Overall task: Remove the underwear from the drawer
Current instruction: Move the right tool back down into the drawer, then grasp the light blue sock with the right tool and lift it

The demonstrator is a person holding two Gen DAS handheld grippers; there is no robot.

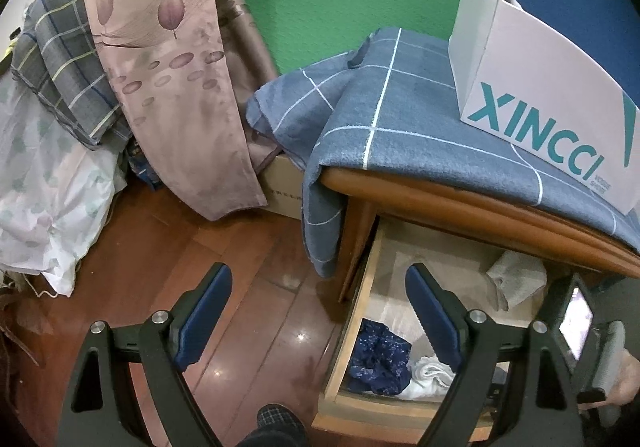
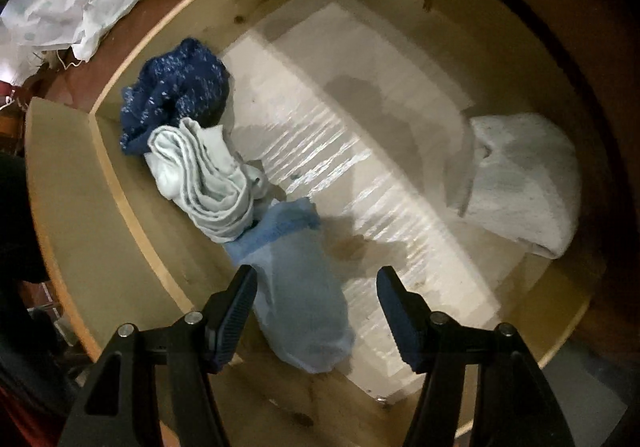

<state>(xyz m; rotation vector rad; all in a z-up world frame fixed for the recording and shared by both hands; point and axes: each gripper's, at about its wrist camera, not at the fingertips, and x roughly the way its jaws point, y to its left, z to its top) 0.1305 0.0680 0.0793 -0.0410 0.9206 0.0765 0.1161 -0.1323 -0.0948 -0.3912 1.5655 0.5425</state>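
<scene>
The wooden drawer [image 2: 120, 207] stands pulled out. Inside it lie a dark blue speckled garment [image 2: 176, 95], a rolled white one [image 2: 208, 183], a light blue one [image 2: 296, 295] and a folded pale grey one [image 2: 520, 183]. My right gripper [image 2: 318, 307] points down into the drawer, open, and the light blue garment lies under the gap, nearer its left finger; the pads do not press on it. My left gripper [image 1: 320, 311] hangs open and empty over the floor, left of the drawer [image 1: 360, 311]. The dark blue garment [image 1: 378, 357] and the white one [image 1: 430, 371] also show in that view.
A cabinet top [image 1: 440, 191] above the drawer carries a blue checked cloth [image 1: 400, 119] and a white XINCCI box [image 1: 540, 95]. Curtain [image 1: 168, 67], bedding and a white plastic bag [image 1: 48, 207] crowd the left. A person's slippered foot [image 1: 276, 423] stands on the wooden floor [image 1: 248, 255].
</scene>
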